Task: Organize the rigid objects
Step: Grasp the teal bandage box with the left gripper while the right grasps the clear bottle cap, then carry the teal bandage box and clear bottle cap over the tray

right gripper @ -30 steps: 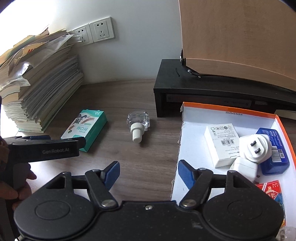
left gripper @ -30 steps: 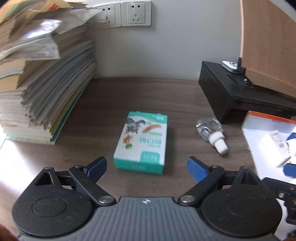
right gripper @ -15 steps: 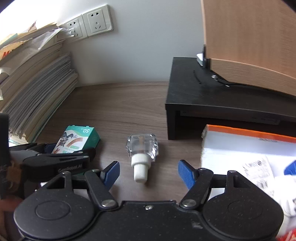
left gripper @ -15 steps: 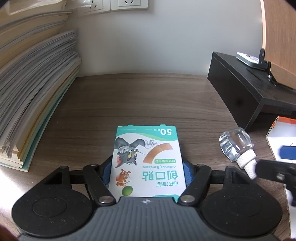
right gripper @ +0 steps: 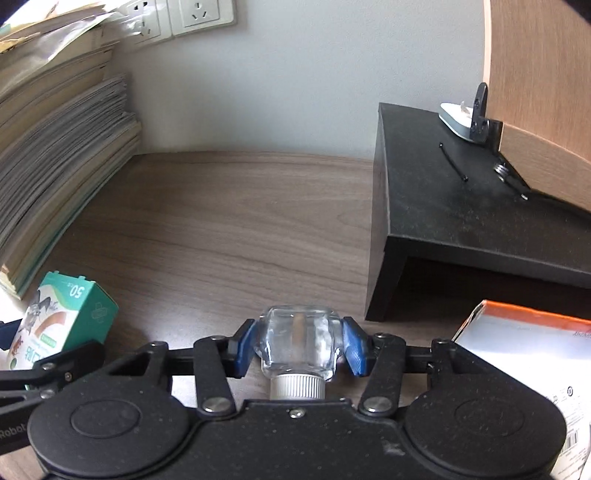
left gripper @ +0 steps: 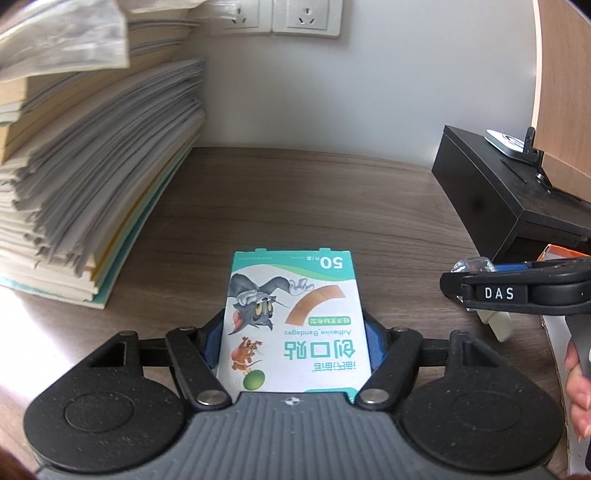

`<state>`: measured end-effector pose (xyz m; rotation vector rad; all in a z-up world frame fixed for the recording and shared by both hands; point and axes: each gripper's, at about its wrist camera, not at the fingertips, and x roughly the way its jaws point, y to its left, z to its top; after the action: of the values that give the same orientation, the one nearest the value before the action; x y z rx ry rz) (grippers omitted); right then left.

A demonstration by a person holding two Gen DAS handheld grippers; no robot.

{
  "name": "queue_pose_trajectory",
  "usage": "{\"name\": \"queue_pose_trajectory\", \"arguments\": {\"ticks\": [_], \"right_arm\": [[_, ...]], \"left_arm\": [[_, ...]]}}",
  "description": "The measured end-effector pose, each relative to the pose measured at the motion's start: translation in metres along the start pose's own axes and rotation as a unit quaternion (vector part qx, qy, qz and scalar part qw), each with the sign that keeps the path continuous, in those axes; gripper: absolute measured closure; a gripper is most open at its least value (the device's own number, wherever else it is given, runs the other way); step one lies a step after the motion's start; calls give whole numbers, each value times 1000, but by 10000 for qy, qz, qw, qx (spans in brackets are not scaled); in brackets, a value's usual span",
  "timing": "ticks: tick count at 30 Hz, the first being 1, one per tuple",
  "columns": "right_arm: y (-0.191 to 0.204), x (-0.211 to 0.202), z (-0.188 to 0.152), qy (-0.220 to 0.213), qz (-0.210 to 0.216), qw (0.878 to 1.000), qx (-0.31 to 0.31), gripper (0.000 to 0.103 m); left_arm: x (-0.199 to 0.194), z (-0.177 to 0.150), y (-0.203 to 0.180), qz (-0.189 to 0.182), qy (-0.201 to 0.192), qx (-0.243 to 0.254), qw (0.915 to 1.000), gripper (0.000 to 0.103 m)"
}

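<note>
Between the blue pads of the left gripper [left gripper: 293, 345] sits the bandage box [left gripper: 293, 325], clamped by its long sides and lying flat on the bench [left gripper: 295, 199], near the front edge. The right gripper [right gripper: 299, 349] has just been closing and now pinches the clear glass bottle [right gripper: 297, 343] across its square body, white cap pointing back toward the handle; the bottle rests on the bench in front of the black riser [right gripper: 461, 206].

Both grips look seated, so the job now is probably a clean lift. I would raise each gripper straight up before swinging across, keeping the box level so it does not pivot between the pads. The bottle is smooth glass held on slanted shoulders; it may slip, so move it slowly and keep the squeeze steady. The likely target is the orange-rimmed tray [right gripper: 524, 314] at the right edge of the bench, which the bottle hand should reach first to keep the two grippers from crossing.

Only the left view shows the right gripper from the side, with a hand [left gripper: 578, 387] on its handle. Only the right view shows the pads actually bearing on the bottle, and the tray's white floor. Farther back, a stack of papers [left gripper: 92, 177] lines the left edge under wall sockets [left gripper: 280, 16].
</note>
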<state>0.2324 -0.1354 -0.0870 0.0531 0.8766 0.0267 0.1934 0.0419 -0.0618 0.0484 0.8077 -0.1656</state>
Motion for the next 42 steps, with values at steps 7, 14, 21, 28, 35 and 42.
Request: {"name": "queue_pose_trajectory", "arguments": {"ticks": [7,14,21,28,35,42], "right_arm": [[6,-30,-10,-168,37,9998,-61,43],[-2,-81,-23,-365,169,9991,152,43],[-21,-137,-43,-550,100,9979,326,43],[-56,-194,-77,-675,-65,9962,550,43],[-102,-243,-114,-770,-336,9936,754,43],[-153,-280,-146,-857,-641,9882,1091,43]], "left_arm": [[-14,-2,-9,-26,-60,-63,10000,31],[-39,-7,-30,-130,-123,-79,9998,31],[-75,-21,-61,-315,-219,17,9993,31],[-114,-43,-107,-583,-202,102,9980,31],[-146,-66,-157,-839,-197,345,9957,31],[-161,-73,-194,-962,-301,492,9937,31]]}}
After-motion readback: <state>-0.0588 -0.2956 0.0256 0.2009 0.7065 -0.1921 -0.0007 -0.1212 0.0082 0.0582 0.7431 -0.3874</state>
